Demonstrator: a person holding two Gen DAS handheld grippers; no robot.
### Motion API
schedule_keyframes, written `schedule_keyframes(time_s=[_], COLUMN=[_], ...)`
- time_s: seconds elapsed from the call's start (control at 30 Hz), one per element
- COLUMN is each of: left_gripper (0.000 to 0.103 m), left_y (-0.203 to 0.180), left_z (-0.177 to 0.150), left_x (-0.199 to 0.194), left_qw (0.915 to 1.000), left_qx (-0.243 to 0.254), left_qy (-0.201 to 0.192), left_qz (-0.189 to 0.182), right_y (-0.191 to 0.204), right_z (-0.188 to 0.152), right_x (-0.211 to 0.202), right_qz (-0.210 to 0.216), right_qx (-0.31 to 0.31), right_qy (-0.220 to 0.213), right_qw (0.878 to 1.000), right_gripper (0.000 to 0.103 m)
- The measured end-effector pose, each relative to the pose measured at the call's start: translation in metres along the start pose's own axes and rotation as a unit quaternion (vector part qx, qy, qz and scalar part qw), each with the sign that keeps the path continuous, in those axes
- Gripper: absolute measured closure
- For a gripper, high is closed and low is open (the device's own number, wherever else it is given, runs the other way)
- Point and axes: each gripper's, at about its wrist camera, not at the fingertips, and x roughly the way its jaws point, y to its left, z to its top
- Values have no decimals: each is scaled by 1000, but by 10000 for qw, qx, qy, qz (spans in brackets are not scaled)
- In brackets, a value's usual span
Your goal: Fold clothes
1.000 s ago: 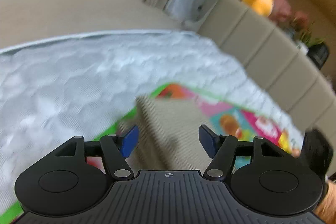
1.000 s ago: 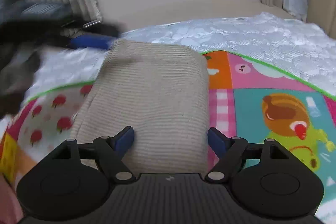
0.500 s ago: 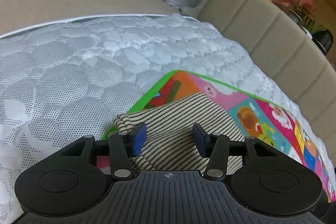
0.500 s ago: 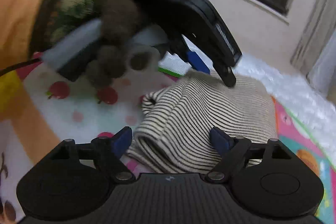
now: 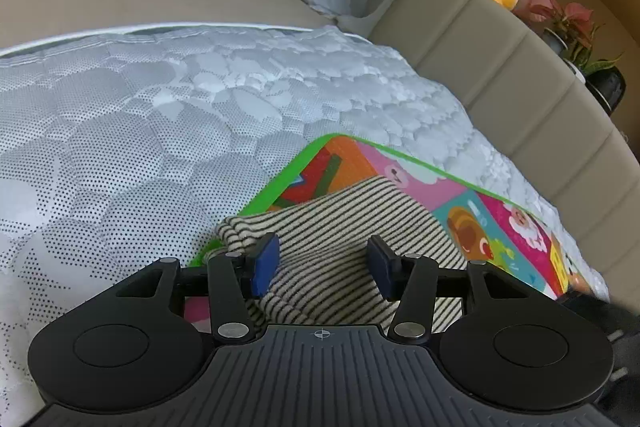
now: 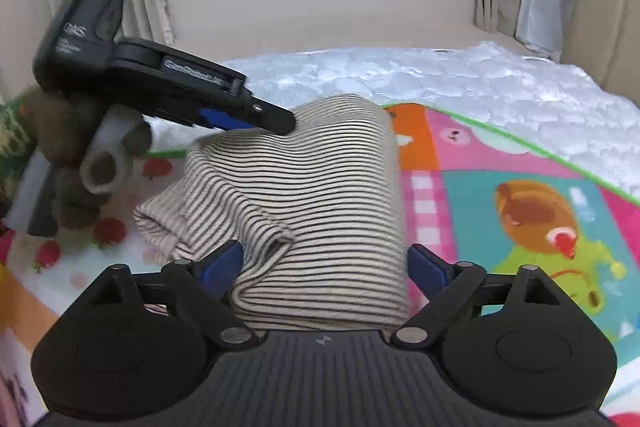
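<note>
Striped garment (image 6: 320,211) lying folded into a compact bundle on colourful play mat (image 6: 500,163), seemingly near done. Right gripper (image 6: 324,263) opening, straddling near edge, pads apart from cloth. Left gripper (image 5: 320,263) parted over far edge, gripping nothing. Underside layers hidden; leftover tidying unclear.

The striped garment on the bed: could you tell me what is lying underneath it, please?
The striped garment rests on a colourful play mat with a green border, which itself lies on the white quilted mattress. The mat's pictures directly beneath the cloth are covered and cannot be seen.
</note>
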Motion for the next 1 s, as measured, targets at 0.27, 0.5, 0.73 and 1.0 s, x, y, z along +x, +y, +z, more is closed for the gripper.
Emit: schedule_keyframes(time_s=[0.27, 0.5, 0.73, 1.0], left_gripper=[48, 48, 48, 46], left_y=[7, 10, 5, -33], left_z=[1, 0, -1, -27], left_x=[2, 3, 7, -29], left_qw=[9999, 9997, 9999, 9926], left_qx=[-116, -169, -46, 618], left_qy=[-12, -16, -61, -796], left_qz=[-125, -200, -90, 680], right_y=[7, 22, 18, -4], right_z=[16, -11, -14, -7], right_x=[-62, 5, 26, -22], right_qz=[367, -157, -252, -80], right_qx=[-422, -158, -340, 351], right_qy=[-1410, -260, -87, -157], right_qw=[9884, 9994, 9991, 9992], right_gripper=[10, 10, 0, 0])
